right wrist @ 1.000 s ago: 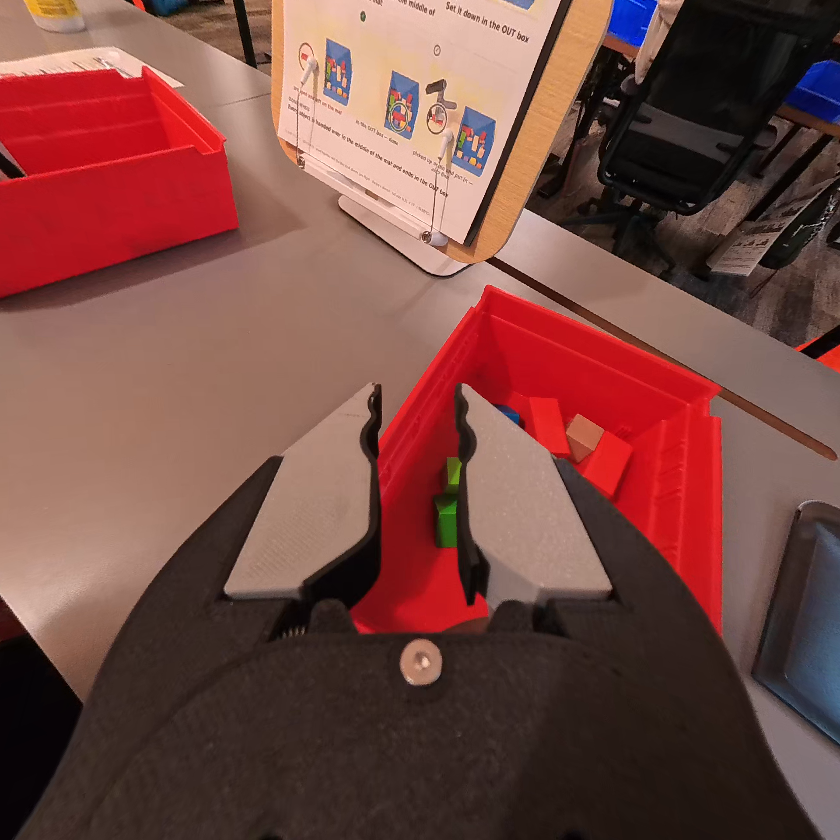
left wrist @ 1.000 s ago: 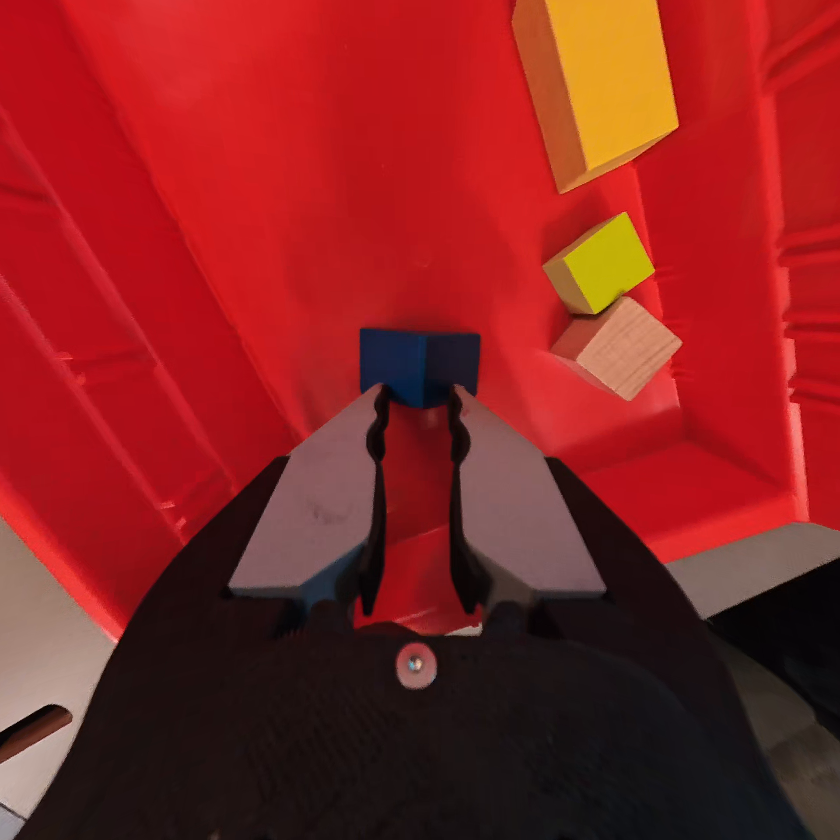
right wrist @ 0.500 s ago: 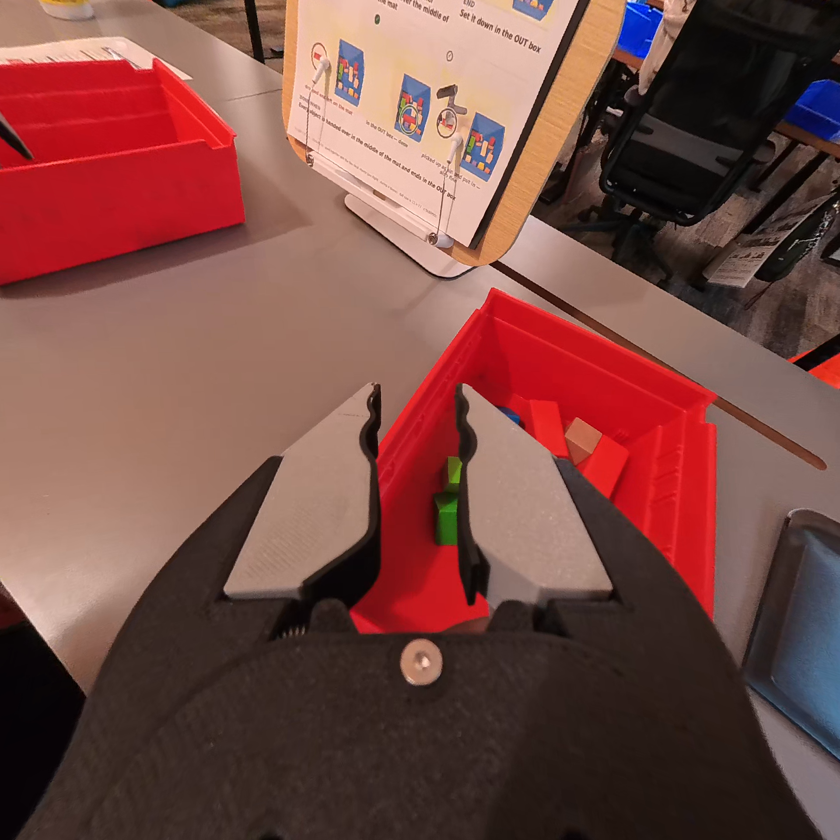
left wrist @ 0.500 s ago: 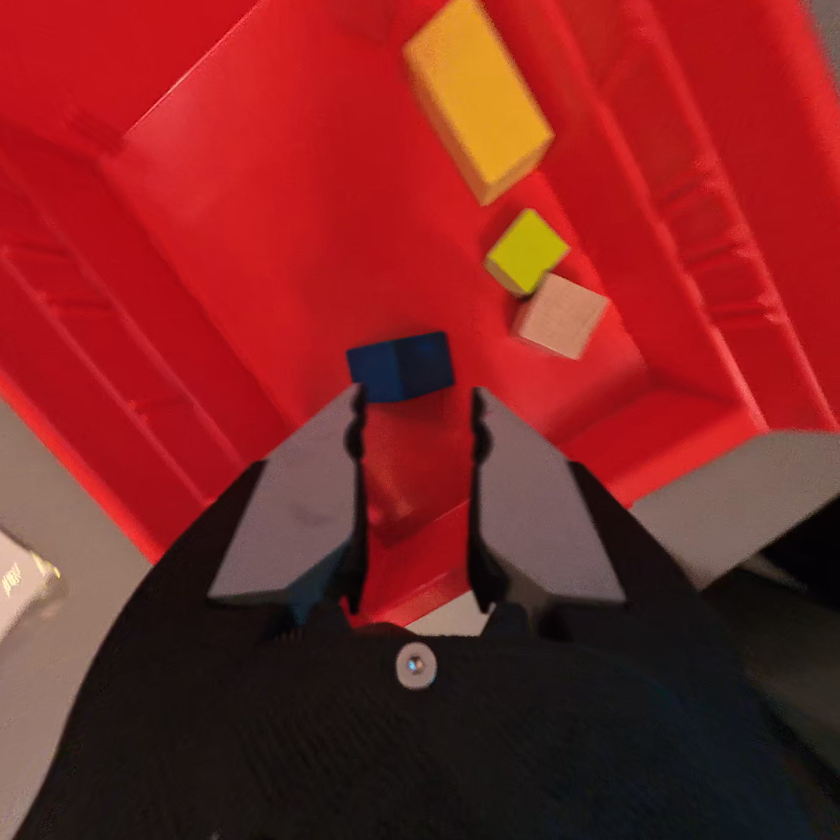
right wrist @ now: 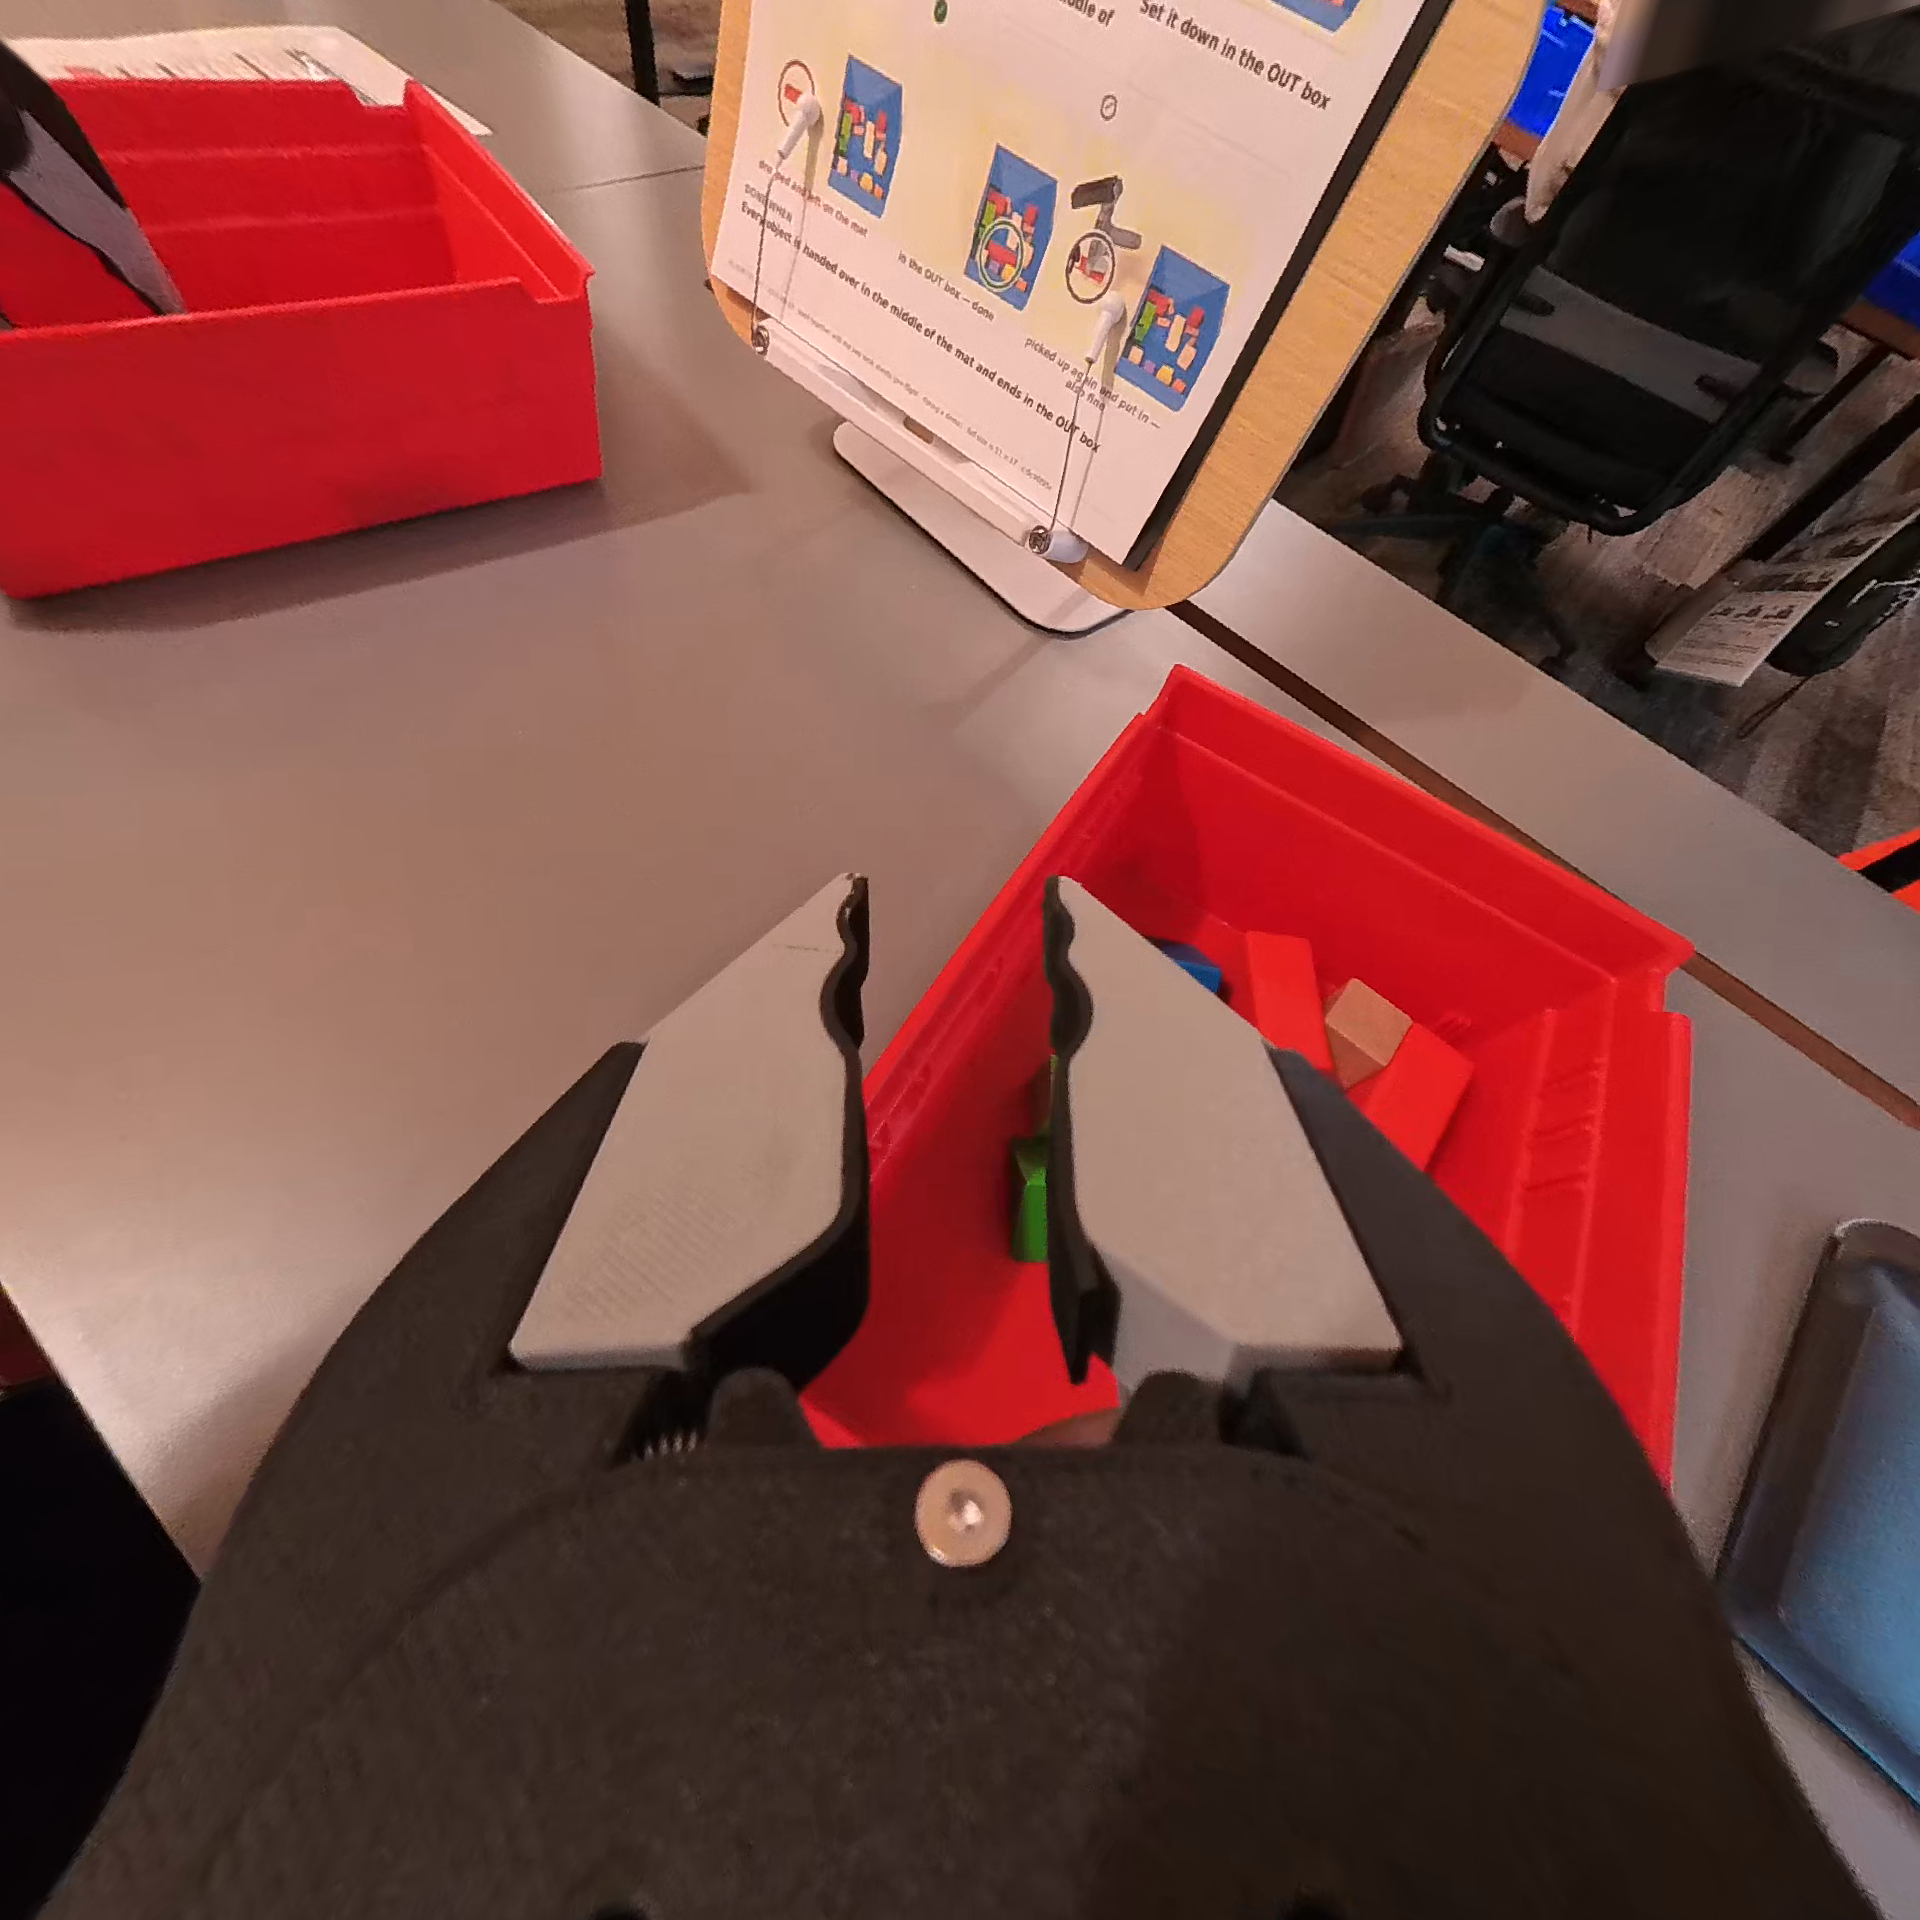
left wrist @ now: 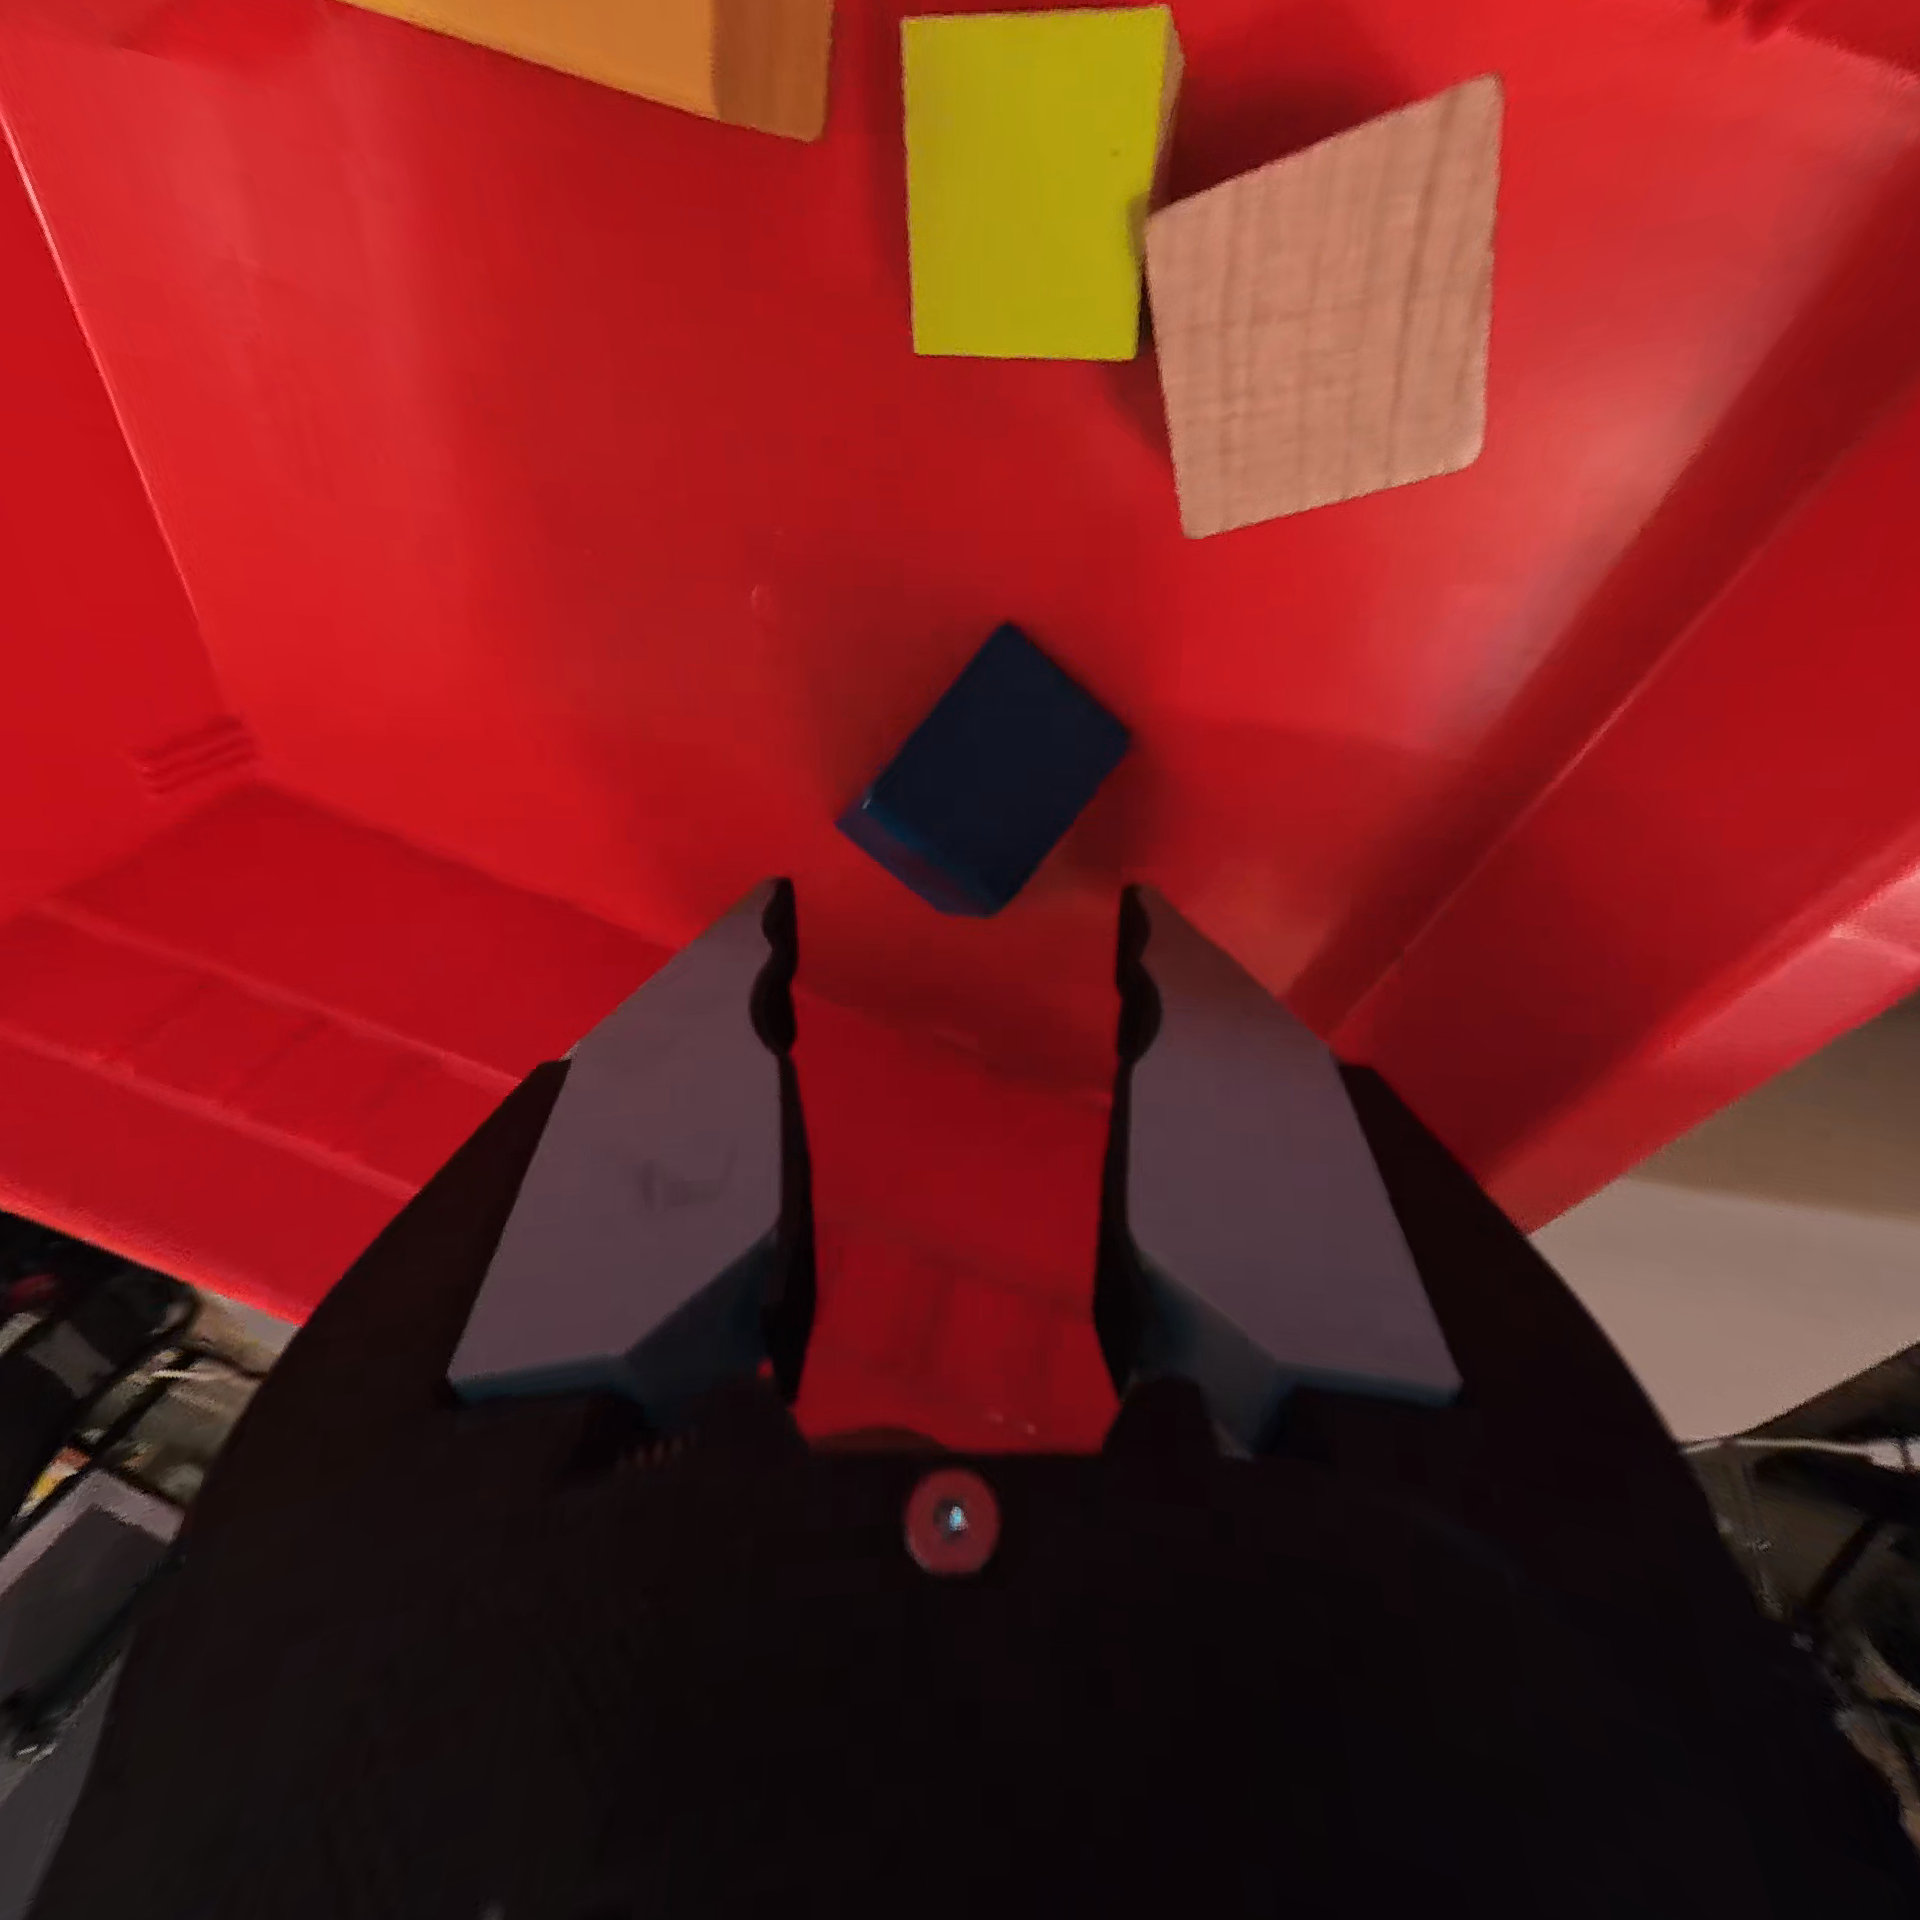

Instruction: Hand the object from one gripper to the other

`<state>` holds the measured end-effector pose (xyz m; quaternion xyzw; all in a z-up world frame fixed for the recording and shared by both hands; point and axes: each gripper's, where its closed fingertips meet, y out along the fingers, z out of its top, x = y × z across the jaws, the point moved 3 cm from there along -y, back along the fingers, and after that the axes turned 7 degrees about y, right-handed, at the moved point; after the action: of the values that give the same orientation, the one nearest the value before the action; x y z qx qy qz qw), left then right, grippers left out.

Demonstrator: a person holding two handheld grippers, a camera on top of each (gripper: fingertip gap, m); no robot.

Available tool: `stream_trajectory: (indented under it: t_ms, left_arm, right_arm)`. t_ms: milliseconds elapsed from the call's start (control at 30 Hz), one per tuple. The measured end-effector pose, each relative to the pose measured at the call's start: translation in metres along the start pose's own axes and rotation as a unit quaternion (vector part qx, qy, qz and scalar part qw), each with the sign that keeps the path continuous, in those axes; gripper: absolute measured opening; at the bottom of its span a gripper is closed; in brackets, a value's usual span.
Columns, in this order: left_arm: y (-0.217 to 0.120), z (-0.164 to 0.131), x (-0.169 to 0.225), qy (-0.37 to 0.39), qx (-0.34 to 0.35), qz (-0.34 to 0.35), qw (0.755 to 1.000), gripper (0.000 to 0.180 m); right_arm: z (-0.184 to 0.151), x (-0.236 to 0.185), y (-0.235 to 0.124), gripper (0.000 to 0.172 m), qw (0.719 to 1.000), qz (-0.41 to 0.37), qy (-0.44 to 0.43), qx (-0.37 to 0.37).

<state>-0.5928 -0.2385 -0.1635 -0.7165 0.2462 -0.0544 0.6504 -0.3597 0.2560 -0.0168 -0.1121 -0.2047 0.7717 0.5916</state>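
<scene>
Left tool (left wrist: 951, 904): your jaws are apart, gripping nothing; small dark-blue wooden block (left wrist: 987, 774) lies skewed just ahead.
Right tool (right wrist: 951, 894): jaws apart, gripping nothing.
Risk: you could pinch corners, twisting the block free.

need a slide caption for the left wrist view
Open left gripper poised inside a red bin, jaws clear of the dark blue block ahead.

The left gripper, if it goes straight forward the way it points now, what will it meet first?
Most likely the dark blue block, lying just ahead of the open left gripper on the red bin's floor. Depth is hard to judge.
</scene>
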Motion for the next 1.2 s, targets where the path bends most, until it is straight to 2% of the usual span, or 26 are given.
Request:
stream_trajectory:
  t_ms: [133, 233, 333, 500, 600, 667, 767, 867, 967, 1067, 1100, 1133, 1200]
  left_arm:
    - [0.007, 0.002, 0.001, 0.033, -0.014, -0.016, 0.999, 0.062]
    - [0.007, 0.013, 0.0, 0.046, 0.007, -0.026, 0.999, 0.05]
    - [0.007, 0.014, 0.003, 0.054, -0.001, -0.047, 0.997, 0.04]
    - [0.007, 0.012, 0.003, 0.03, -0.006, -0.045, 0.999, 0.039]
    - [-0.004, 0.019, -0.005, -0.008, 0.049, 0.013, 0.999, 0.038]
    - [-0.024, 0.026, -0.013, -0.051, 0.119, 0.064, 0.99, 0.037]
    - [-0.067, 0.045, -0.02, -0.126, 0.256, 0.132, 0.949, 0.037]
    - [-0.115, 0.076, -0.012, -0.192, 0.405, 0.131, 0.884, 0.038]
    - [-0.148, 0.109, 0.004, -0.257, 0.507, 0.044, 0.822, 0.037]
    - [-0.183, 0.15, 0.023, -0.286, 0.612, -0.087, 0.732, 0.037]
    - [-0.19, 0.163, 0.028, -0.29, 0.631, -0.123, 0.709, 0.037]
    - [-0.194, 0.176, 0.033, -0.285, 0.639, -0.148, 0.699, 0.037]
    - [-0.196, 0.205, 0.047, -0.262, 0.641, -0.178, 0.699, 0.037]
  right_arm:
    - [-0.003, 0.002, 0.006, 0.031, 1.0, 0.0, 0.004, -0.009]
    - [-0.003, -0.001, 0.009, 0.031, 1.0, 0.003, -0.004, -0.014]
    - [-0.002, -0.006, 0.009, 0.031, 1.0, 0.013, -0.008, -0.011]
    - [-0.001, -0.009, 0.008, 0.031, 1.0, 0.023, -0.007, -0.008]
    - [0.002, -0.015, 0.007, 0.031, 0.999, 0.036, -0.01, -0.001]
    - [0.004, -0.024, 0.008, 0.031, 0.998, 0.053, -0.011, 0.005]
    - [0.009, -0.044, 0.011, 0.031, 0.995, 0.096, -0.018, 0.01]
    - [0.014, -0.078, 0.017, 0.033, 0.986, 0.159, -0.04, 0.015]
    - [0.02, -0.122, 0.018, 0.037, 0.969, 0.232, -0.075, 0.028]
    - [0.027, -0.163, 0.014, 0.041, 0.947, 0.31, -0.075, 0.045]
    - [0.029, -0.175, 0.011, 0.043, 0.937, 0.339, -0.066, 0.048]
    - [0.031, -0.186, 0.009, 0.044, 0.928, 0.365, -0.057, 0.051]
    - [0.036, -0.202, 0.006, 0.047, 0.915, 0.397, -0.04, 0.061]
